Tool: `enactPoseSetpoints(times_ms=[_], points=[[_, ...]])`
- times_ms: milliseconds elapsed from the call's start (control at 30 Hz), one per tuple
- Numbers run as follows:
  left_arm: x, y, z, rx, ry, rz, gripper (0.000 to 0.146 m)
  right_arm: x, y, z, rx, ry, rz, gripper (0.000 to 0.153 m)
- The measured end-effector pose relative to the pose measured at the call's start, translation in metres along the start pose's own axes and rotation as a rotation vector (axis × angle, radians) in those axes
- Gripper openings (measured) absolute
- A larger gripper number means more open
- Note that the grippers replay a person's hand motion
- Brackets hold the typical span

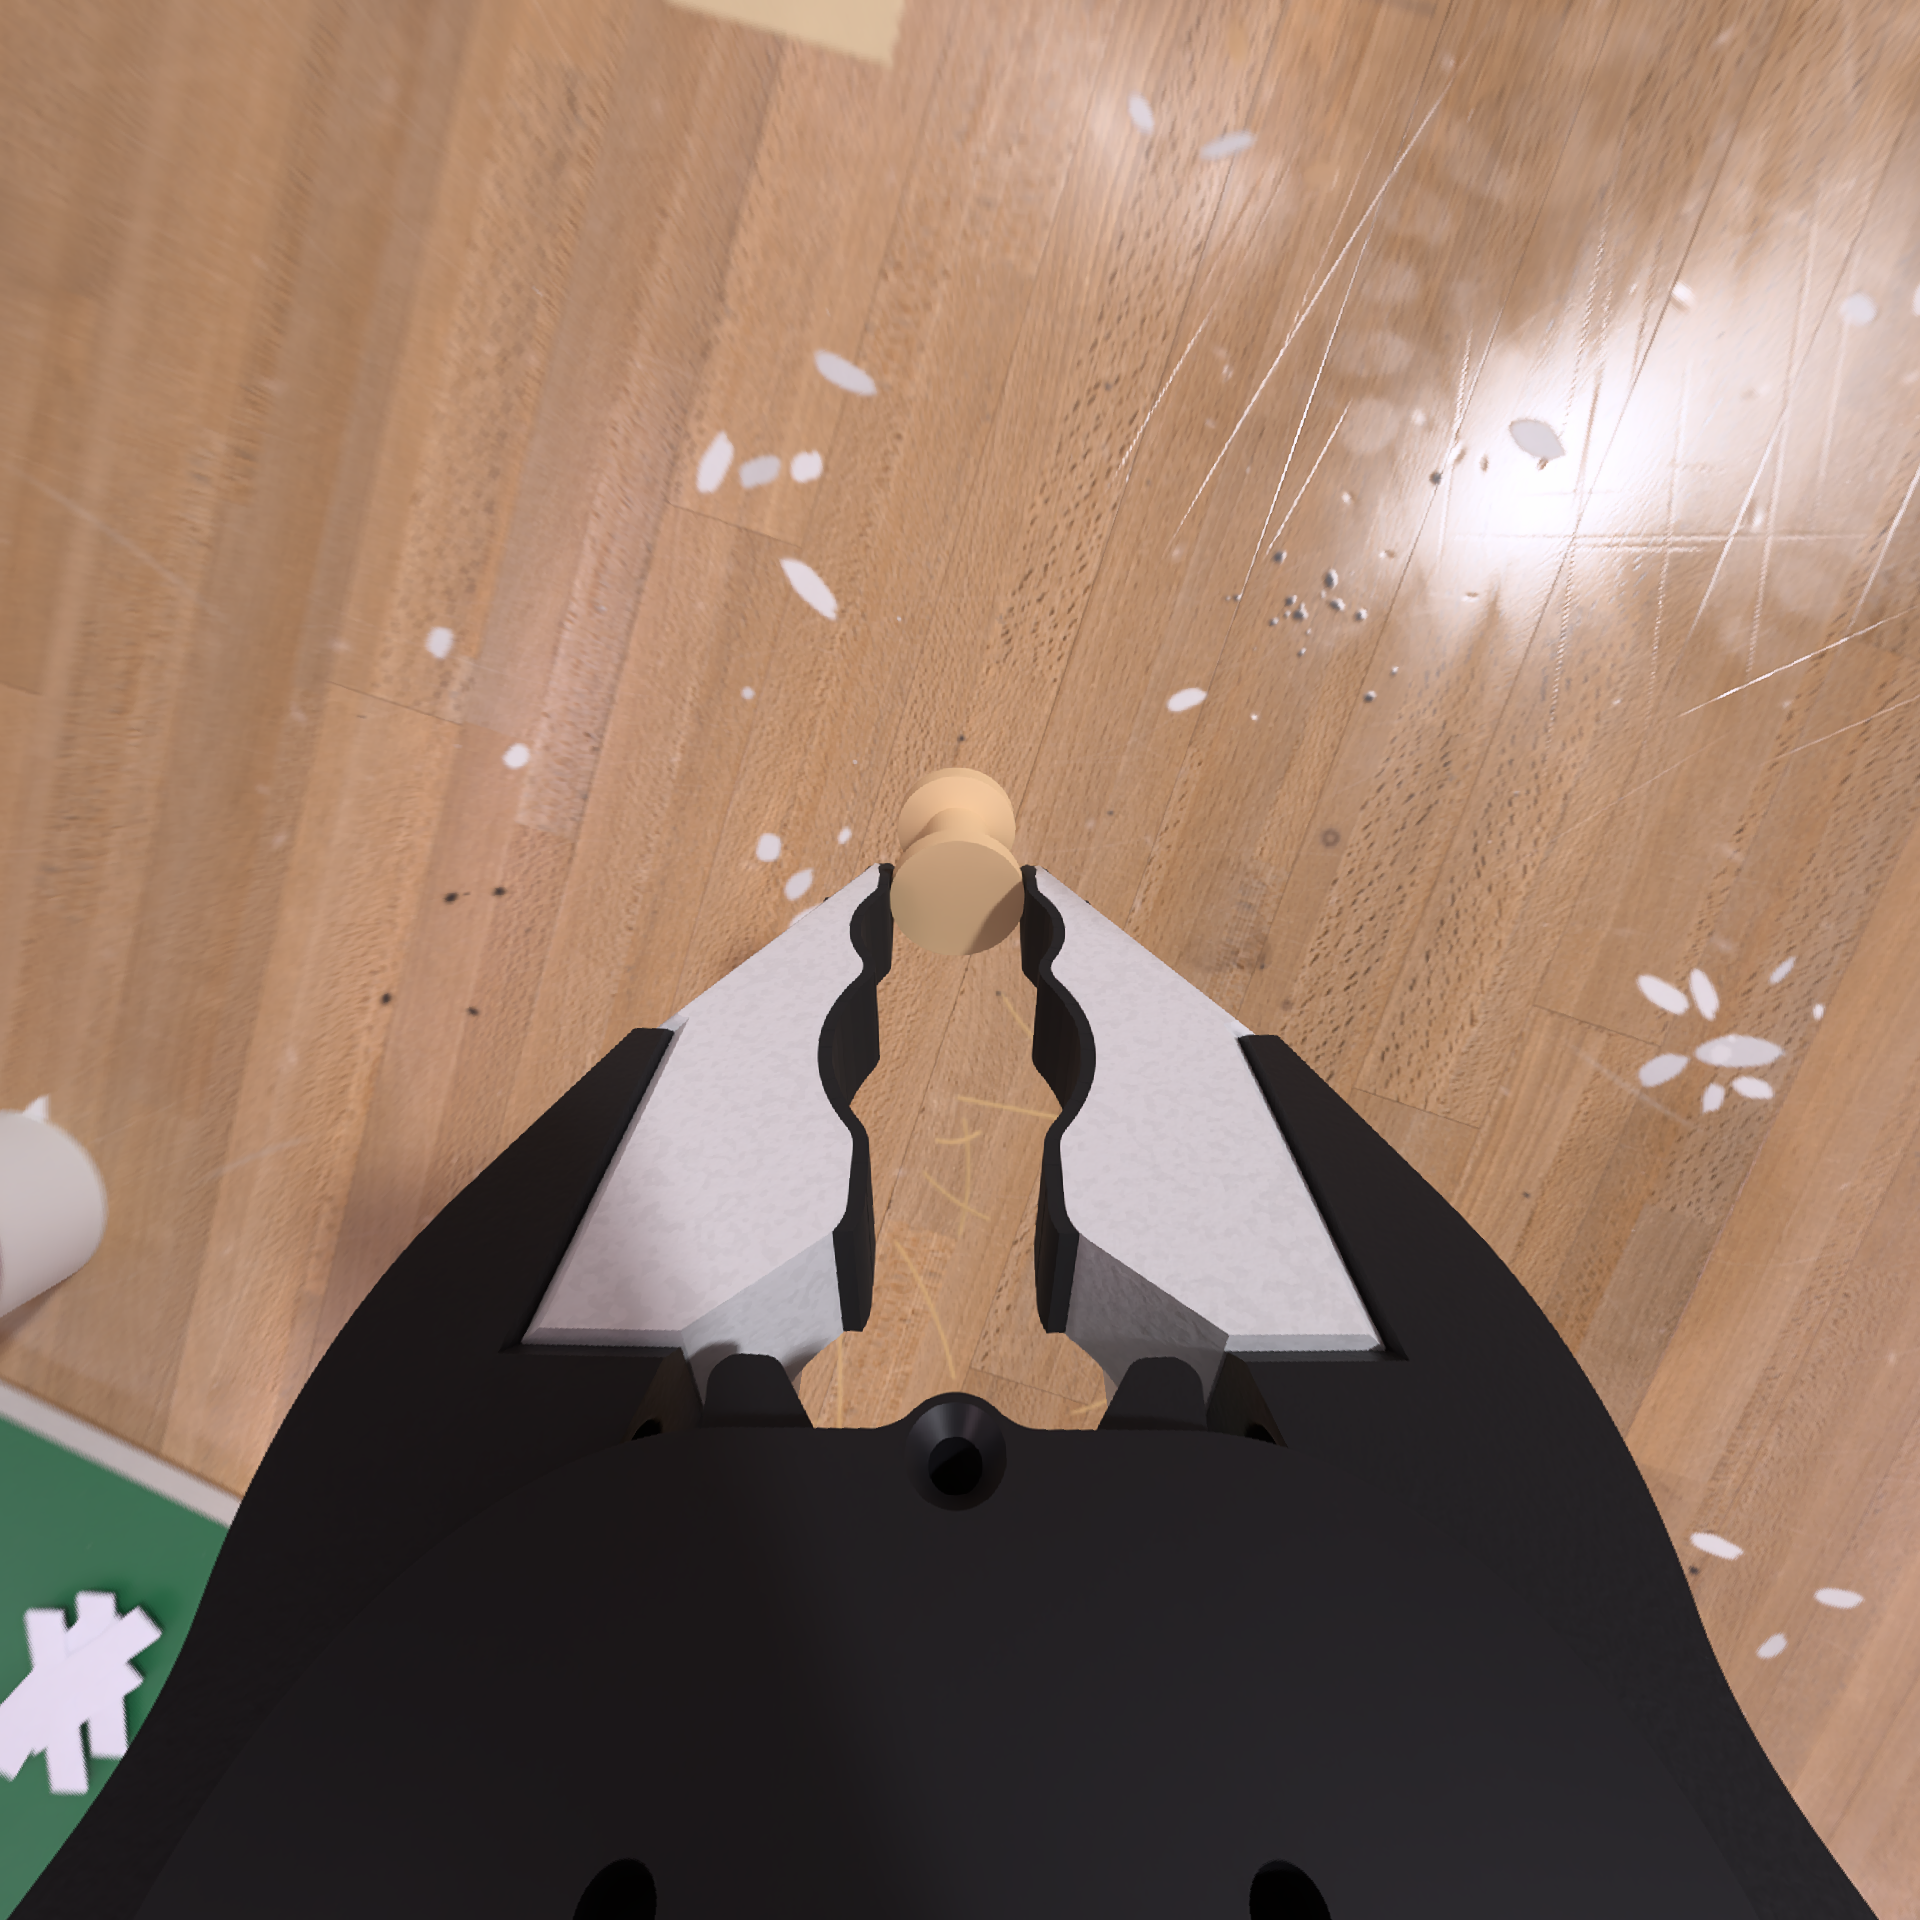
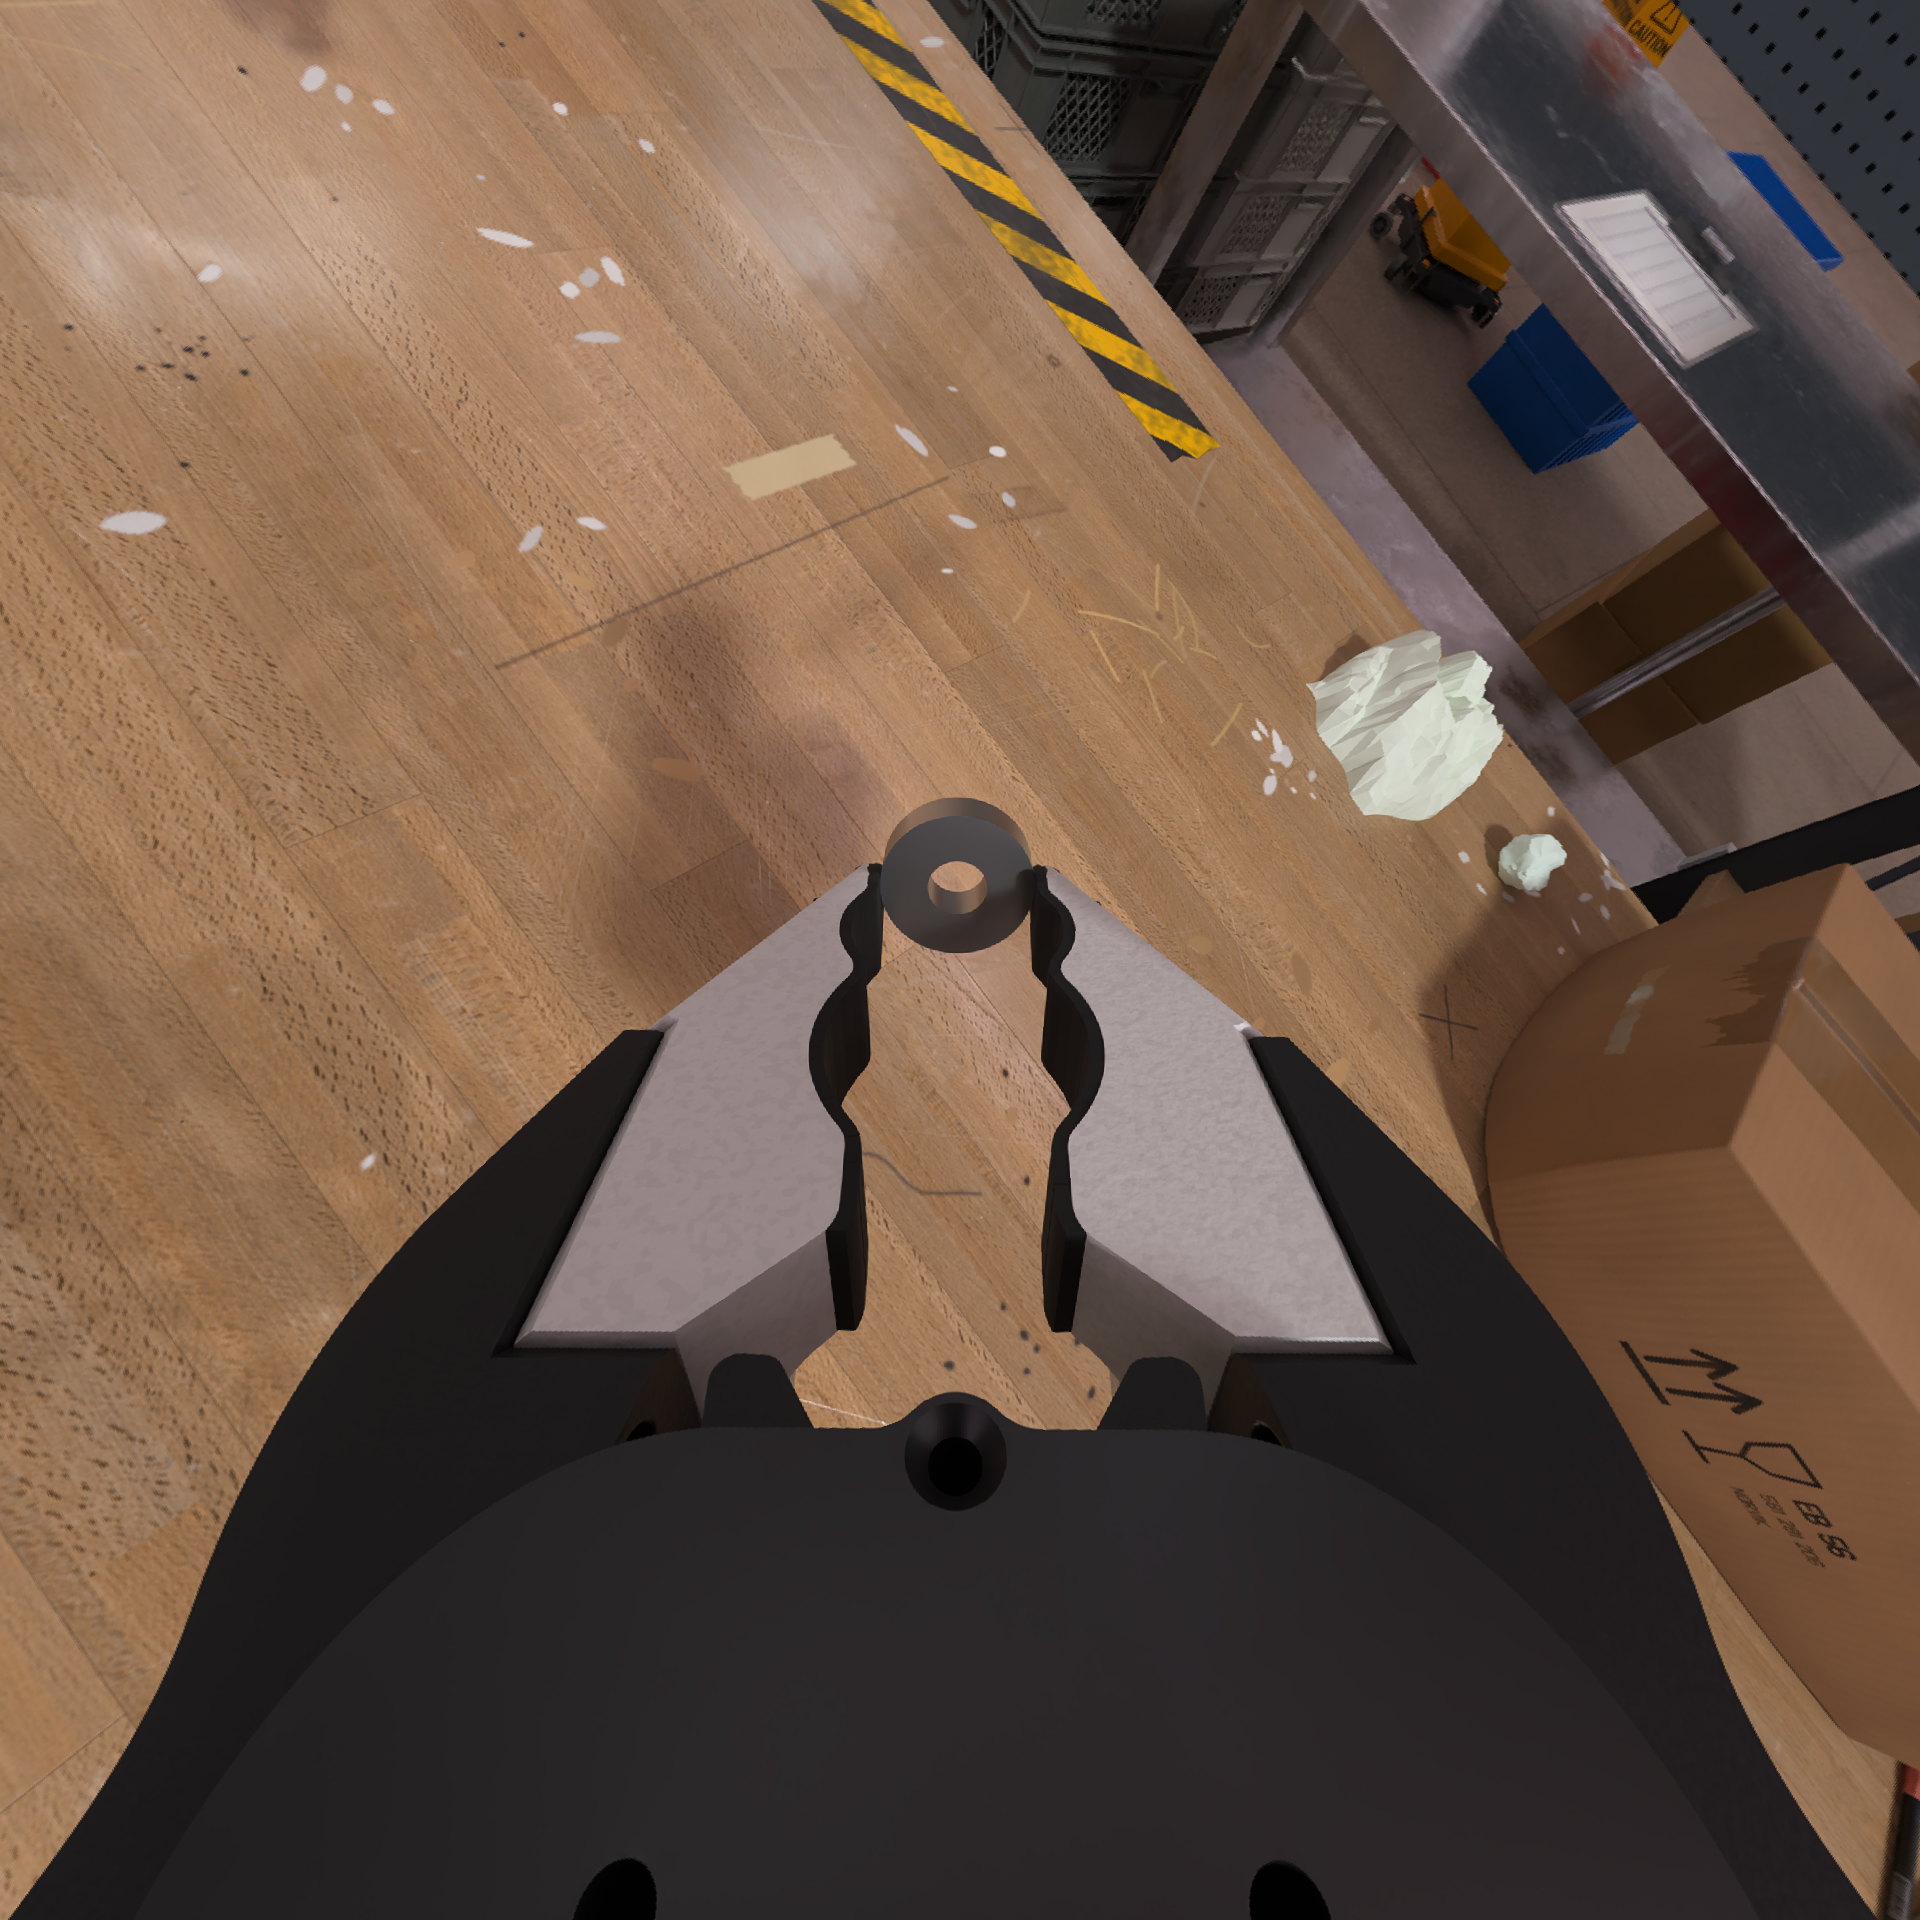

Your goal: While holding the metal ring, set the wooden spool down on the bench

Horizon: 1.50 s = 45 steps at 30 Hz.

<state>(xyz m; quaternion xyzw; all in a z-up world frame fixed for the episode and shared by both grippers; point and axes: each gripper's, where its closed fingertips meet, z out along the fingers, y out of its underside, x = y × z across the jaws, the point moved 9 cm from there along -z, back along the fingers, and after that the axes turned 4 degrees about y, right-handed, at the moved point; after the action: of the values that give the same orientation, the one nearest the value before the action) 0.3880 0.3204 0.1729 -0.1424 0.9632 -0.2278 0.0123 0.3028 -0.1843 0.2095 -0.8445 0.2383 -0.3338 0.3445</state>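
Observation:
In the left wrist view, my left gripper is shut on a pale wooden spool, gripping its near flange between the fingertips, with the far flange pointing away. It hangs above the wooden bench. In the right wrist view, my right gripper is shut on a dark grey metal ring with a round hole, held at the fingertips above the bench. Neither gripper shows in the other's view.
A green mat with white paper cut-outs and a pale roll lie at the left. A cardboard box, two crumpled paper balls, a tape strip and the striped bench edge lie to the right.

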Motion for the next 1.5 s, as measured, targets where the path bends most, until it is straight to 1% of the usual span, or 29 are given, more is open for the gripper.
enactPoseSetpoints(times_ms=[167,267,367,533,667,733,833,967,1033,1100,1133,1233,1300,1400,1500], points=[[0.022,0.000,-0.048,0.087,-0.110,0.017,0.024,-0.003,-0.001,0.001,0.011,-0.011,0.001,0.028],[0.042,0.001,-0.075,0.082,-0.178,0.042,0.024,-0.005,-0.002,0.002,0.016,-0.020,-0.004,0.028],[0.060,0.005,-0.093,0.048,-0.223,0.058,0.024,-0.008,-0.003,0.002,0.020,-0.028,-0.009,0.028],[0.078,0.021,-0.095,-0.046,-0.228,0.035,0.024,-0.013,-0.006,0.003,0.028,-0.042,-0.017,0.028],[0.085,0.026,-0.092,-0.071,-0.248,0.020,0.024,-0.017,-0.007,0.003,0.024,-0.059,-0.029,0.028],[0.088,0.023,-0.090,-0.047,-0.245,0.032,0.024,-0.020,-0.007,0.004,0.024,-0.070,-0.029,0.028],[0.094,0.002,-0.090,0.000,-0.262,0.078,0.024,-0.023,-0.007,0.006,0.023,-0.084,-0.030,0.028],[0.102,-0.055,-0.090,0.147,-0.280,0.149,0.024,-0.027,-0.007,0.006,0.032,-0.094,-0.024,0.028],[0.108,-0.089,-0.081,0.207,-0.259,0.183,0.024,-0.028,-0.007,0.005,0.039,-0.093,-0.020,0.028],[0.114,-0.123,-0.063,0.195,-0.222,0.233,0.024,-0.028,-0.006,0.003,0.046,-0.092,-0.013,0.028],[0.118,-0.139,-0.051,0.163,-0.209,0.261,0.024,-0.028,-0.005,0.002,0.048,-0.091,-0.009,0.028],[0.125,-0.178,-0.006,-0.010,-0.164,0.374,0.024,-0.027,-0.001,-0.002,0.046,-0.083,-0.003,0.028],[0.127,-0.196,0.026,-0.143,-0.126,0.426,0.024,-0.026,0.003,-0.006,0.043,-0.079,0.003,0.028],[0.123,-0.214,0.069,-0.292,-0.053,0.463,0.024,-0.025,0.011,-0.013,0.038,-0.067,0.015,0.028],[0.119,-0.223,0.101,-0.427,0.015,0.461,0.024,-0.023,0.020,-0.019,0.039,-0.058,0.037,0.028]])
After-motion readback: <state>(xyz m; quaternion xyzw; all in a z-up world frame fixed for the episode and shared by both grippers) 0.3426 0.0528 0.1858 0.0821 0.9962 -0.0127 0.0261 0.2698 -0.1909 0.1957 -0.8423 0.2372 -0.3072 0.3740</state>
